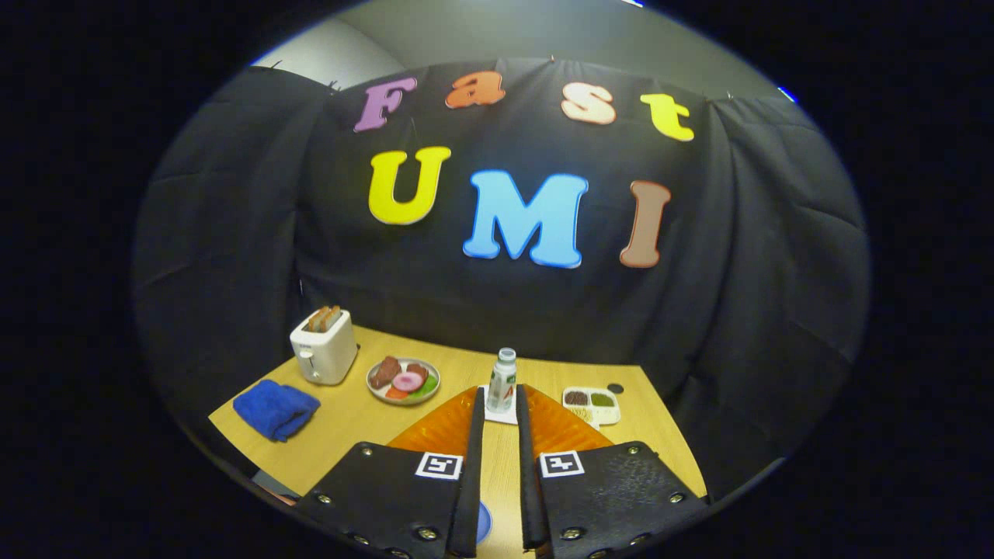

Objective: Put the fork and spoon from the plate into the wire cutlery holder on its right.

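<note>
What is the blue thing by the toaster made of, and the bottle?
The blue thing looks like soft folded cloth, probably a towel: matte, with rounded folds. The bottle, just beyond the open gripper, looks like pale plastic with a slight sheen, though glass can't be ruled out.

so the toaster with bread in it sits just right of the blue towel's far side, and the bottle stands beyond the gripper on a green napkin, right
Not quite: in the gripper view the bottle stands on a white napkin, not a green one. The rest holds: the toaster sits beside the blue towel, and the gripper is open.
</note>
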